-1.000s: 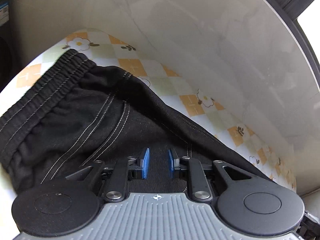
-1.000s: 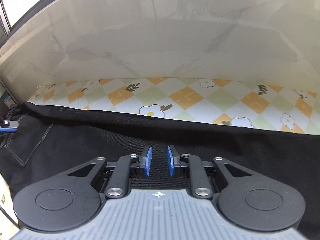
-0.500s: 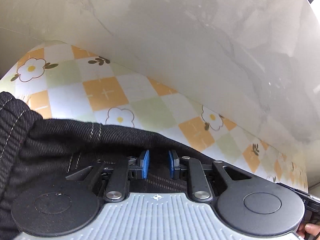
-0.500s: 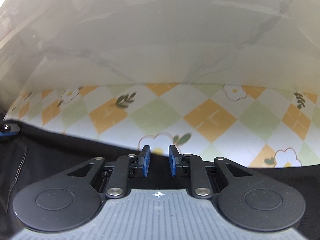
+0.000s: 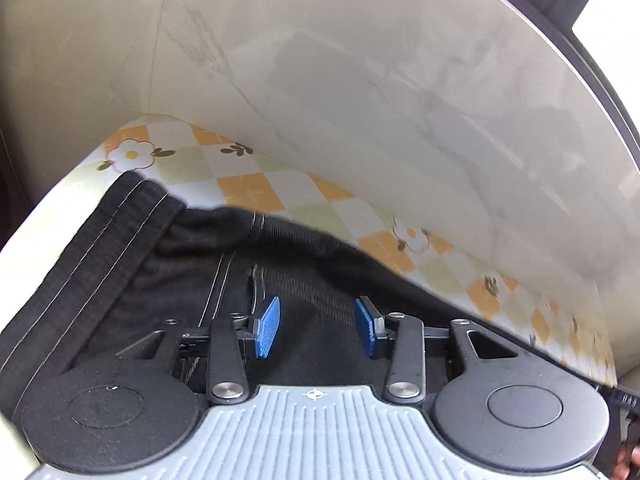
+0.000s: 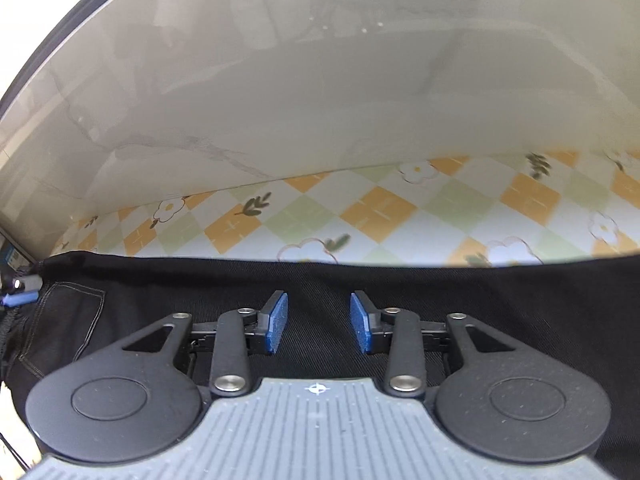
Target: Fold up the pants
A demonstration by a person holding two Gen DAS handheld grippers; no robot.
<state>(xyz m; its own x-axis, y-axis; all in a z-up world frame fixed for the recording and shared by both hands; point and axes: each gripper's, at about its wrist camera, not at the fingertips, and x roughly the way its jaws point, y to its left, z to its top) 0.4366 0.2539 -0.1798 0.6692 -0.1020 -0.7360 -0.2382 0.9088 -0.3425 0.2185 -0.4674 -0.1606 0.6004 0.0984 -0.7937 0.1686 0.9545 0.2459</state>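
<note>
The black pants [image 5: 168, 292] lie spread on a table covered by a cloth [image 5: 248, 188] checked in orange, green and white with flowers, which runs back to a pale marbled wall [image 5: 360, 100].

In the left wrist view the left gripper [image 5: 316, 322] hangs over the waist end of the pants. Its jaws are opening, the blue pads [image 5: 267, 326] standing partly apart with a clear gap between them. Dark fabric fills that gap from below, but neither pad presses on it; nothing is gripped. The elastic waistband [image 5: 100, 240], with its pale stitch lines, runs toward the table's left edge, and the pants' far edge slants across to the right, leaving a strip of cloth bare along the wall.

In the right wrist view the right gripper [image 6: 319, 322] is over a flat, smooth stretch of the pants [image 6: 480, 312]. Its jaws are opening too, the pads [image 6: 277, 322] partly apart, with fabric seen beneath the gap and no hold on it. The pants' far edge runs straight across, just beyond the pads, parallel to the wall [image 6: 320, 100], with cloth [image 6: 380, 208] bare behind it. A stitched pocket [image 6: 68, 320] shows at the left, near the table's left edge, where the other gripper's blue tip [image 6: 18, 298] is just in view.
</note>
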